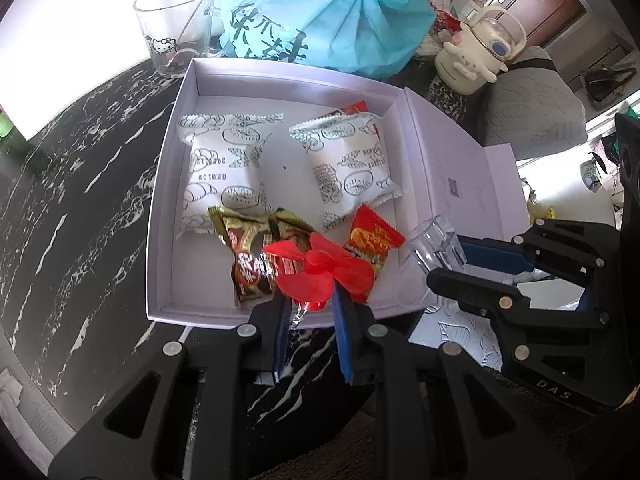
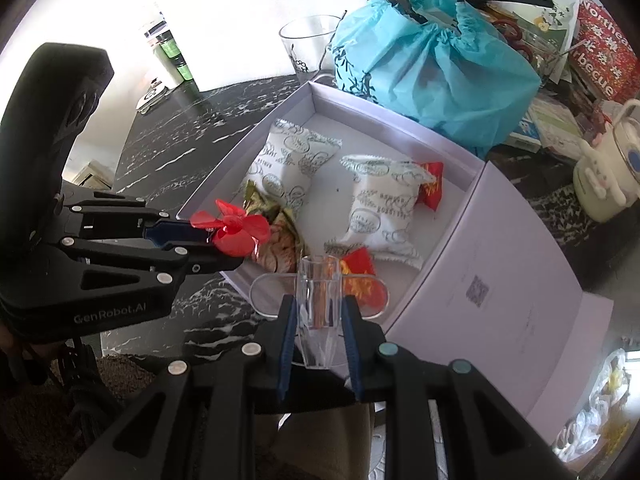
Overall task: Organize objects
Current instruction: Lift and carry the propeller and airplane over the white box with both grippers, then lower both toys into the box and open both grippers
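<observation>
An open lavender box [image 1: 160, 216] [image 2: 400, 120] holds two white snack packets [image 1: 224, 176] [image 1: 352, 168], dark candy wrappers [image 1: 252, 256] and red candies [image 1: 372, 240]. My left gripper [image 1: 310, 308] is shut on a red plastic propeller [image 1: 320, 272] [image 2: 232, 232] at the box's near edge. My right gripper [image 2: 318, 316] is shut on a clear plastic stand [image 2: 320, 292] [image 1: 436, 244] over the box's near right corner.
The box lid [image 2: 500, 280] lies open to the right. A blue bag [image 1: 320, 12], a Hello Kitty glass [image 1: 176, 28] and a cream bunny kettle [image 1: 476, 56] stand behind the box on the black marble table [image 1: 80, 184].
</observation>
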Action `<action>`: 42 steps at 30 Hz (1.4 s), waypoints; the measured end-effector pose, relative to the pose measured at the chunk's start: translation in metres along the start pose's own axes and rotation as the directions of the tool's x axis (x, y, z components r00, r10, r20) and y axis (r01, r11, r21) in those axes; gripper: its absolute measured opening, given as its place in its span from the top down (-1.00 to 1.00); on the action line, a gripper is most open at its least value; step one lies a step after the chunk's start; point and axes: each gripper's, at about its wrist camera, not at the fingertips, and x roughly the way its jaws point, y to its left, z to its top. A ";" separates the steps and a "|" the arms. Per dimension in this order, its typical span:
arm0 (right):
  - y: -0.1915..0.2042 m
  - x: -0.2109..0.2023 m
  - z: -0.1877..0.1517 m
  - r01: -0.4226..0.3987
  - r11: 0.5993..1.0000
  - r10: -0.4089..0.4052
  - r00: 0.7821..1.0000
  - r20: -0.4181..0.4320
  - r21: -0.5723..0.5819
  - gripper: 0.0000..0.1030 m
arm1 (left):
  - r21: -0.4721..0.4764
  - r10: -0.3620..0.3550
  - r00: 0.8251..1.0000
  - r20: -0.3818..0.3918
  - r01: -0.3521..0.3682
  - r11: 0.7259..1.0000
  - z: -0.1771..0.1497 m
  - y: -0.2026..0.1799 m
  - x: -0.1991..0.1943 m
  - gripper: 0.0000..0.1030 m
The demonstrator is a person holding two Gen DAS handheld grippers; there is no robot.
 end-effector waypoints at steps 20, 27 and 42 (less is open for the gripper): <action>-0.029 0.043 0.069 -0.016 0.996 0.011 0.999 -0.051 -0.086 0.57 | -0.028 0.079 0.997 -0.022 -0.080 0.996 0.061 0.019 0.023 0.63; -0.041 0.057 0.079 -0.006 0.996 -0.001 0.998 -0.070 -0.094 0.56 | -0.007 0.095 0.995 -0.023 -0.095 0.995 0.076 0.021 0.037 0.63; -0.049 0.070 0.083 0.009 0.993 -0.018 0.997 -0.073 -0.117 0.56 | 0.003 0.065 0.998 -0.019 -0.065 0.998 0.090 0.028 0.065 0.63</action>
